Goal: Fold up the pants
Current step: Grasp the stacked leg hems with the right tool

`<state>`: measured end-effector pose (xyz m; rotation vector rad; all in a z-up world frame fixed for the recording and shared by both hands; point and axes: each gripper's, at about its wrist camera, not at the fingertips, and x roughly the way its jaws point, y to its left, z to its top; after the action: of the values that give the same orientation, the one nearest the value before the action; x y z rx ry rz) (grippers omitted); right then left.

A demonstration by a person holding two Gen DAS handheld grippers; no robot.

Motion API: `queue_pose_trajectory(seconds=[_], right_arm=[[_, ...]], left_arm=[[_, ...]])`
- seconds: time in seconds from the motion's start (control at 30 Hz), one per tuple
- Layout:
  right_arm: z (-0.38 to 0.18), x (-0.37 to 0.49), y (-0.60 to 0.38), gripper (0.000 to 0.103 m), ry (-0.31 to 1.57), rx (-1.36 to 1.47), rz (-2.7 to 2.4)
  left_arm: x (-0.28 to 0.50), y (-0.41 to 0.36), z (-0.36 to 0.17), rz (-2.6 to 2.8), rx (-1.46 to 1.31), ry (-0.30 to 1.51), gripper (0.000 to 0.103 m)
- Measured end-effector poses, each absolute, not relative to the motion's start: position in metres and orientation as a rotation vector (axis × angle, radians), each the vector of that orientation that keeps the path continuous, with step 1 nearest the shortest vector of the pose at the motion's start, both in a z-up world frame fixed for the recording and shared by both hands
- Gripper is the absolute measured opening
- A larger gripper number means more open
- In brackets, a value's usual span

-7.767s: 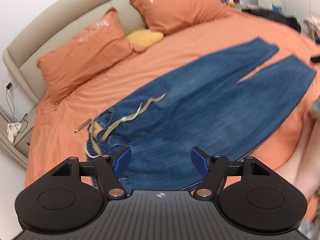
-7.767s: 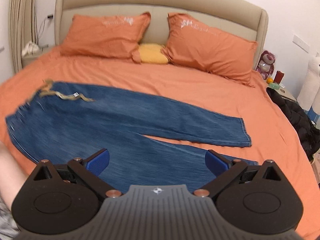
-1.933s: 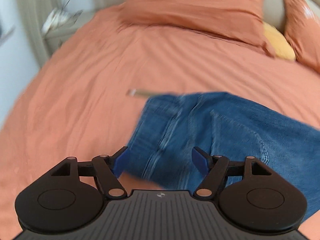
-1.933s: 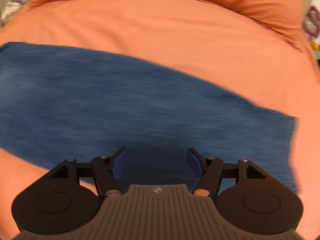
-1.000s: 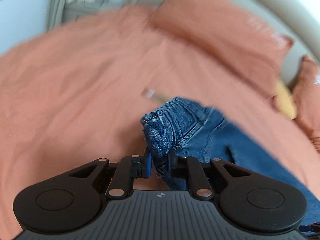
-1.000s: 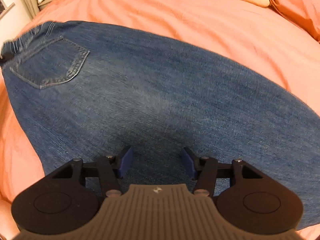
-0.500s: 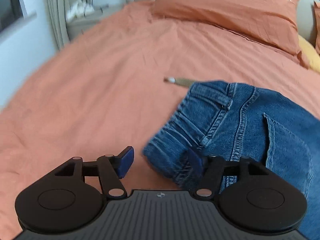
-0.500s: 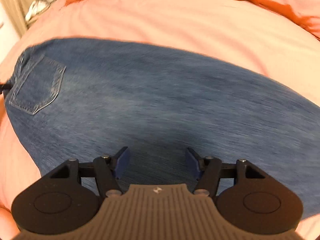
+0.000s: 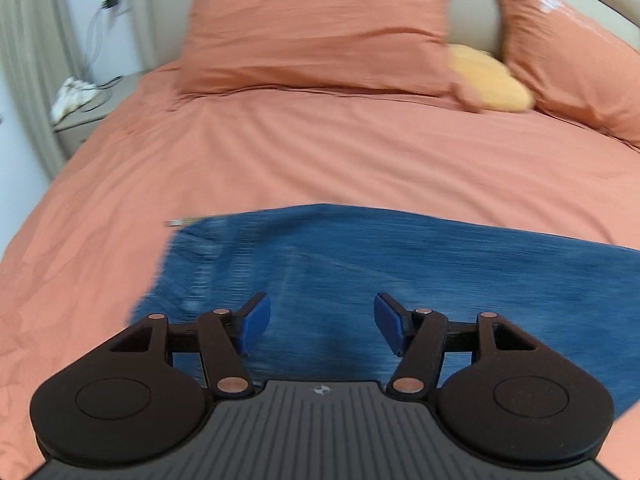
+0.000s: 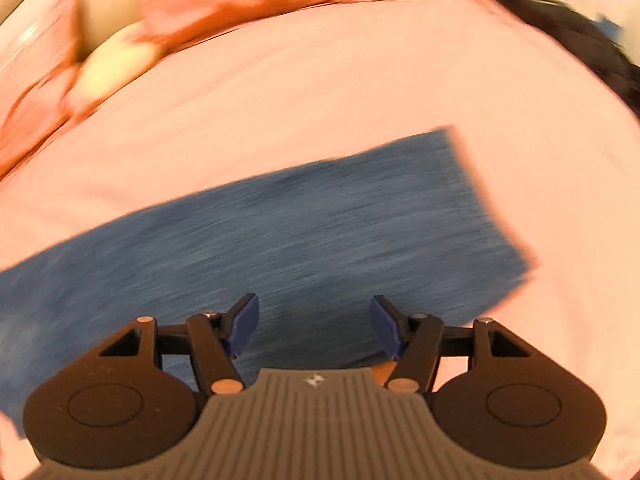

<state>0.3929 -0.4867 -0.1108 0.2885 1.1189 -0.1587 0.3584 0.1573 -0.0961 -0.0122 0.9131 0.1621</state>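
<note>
Beneath both grippers, blue denim pants (image 9: 400, 264) lie flat on the orange bed (image 9: 280, 152), folded lengthwise into one long band, waistband end ahead-left of the left gripper (image 9: 322, 322), hem ahead-right of the right gripper (image 10: 314, 324). Each gripper's blue pads stand apart, gripping nothing, after just widening.

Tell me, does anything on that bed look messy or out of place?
One small thing: a tan strap end pokes out from under the waist of the jeans onto the orange bedspread. Otherwise the jeans lie flat.
</note>
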Motion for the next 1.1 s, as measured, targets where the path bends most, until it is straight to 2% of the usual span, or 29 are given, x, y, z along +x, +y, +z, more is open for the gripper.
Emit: queue_pose_trajectory(seconds=[0.2,0.33,0.43,0.53,0.6,0.73,0.8,1.0,1.03,1.1], right_arm=[[-0.12,0.384,-0.601,0.057,1.124,0.423,-0.289],[-0.145,0.379,-0.639,0.056,1.156,0.552,-0.297],[-0.165,0.38,-0.65,0.04,1.169,0.613,-0.266],[-0.179,0.382,-0.652,0.036,1.156,0.677,-0.244],[-0.183,0.385,-0.65,0.013,1.152,0.688,-0.253],[-0.157,0.388,-0.646,0.004,1.084,0.631,-0.201],[-0.148,0.388,-0.644,0.003,1.084,0.578,-0.194],[-0.186,0.388,-0.637,0.003,1.205,0.492,-0.263],[-0.188,0.388,-0.636,0.004,1.213,0.488,-0.269],[-0.181,0.391,-0.632,0.016,1.22,0.434,-0.278]], left_arm=[[0.369,0.088,-0.121,0.111,0.013,0.982,0.068],[0.365,0.055,-0.142,0.103,0.031,1.038,0.068],[0.367,0.041,-0.153,0.104,0.051,1.072,0.068],[0.367,0.031,-0.157,0.106,0.065,1.089,0.068],[0.368,0.027,-0.159,0.11,0.07,1.097,0.068],[0.371,0.019,-0.162,0.104,0.085,1.099,0.067],[0.371,0.017,-0.165,0.101,0.09,1.103,0.067],[0.373,0.013,-0.172,0.085,0.084,1.118,0.067],[0.373,0.012,-0.171,0.08,0.092,1.111,0.067],[0.374,0.014,-0.166,0.06,0.092,1.09,0.067]])
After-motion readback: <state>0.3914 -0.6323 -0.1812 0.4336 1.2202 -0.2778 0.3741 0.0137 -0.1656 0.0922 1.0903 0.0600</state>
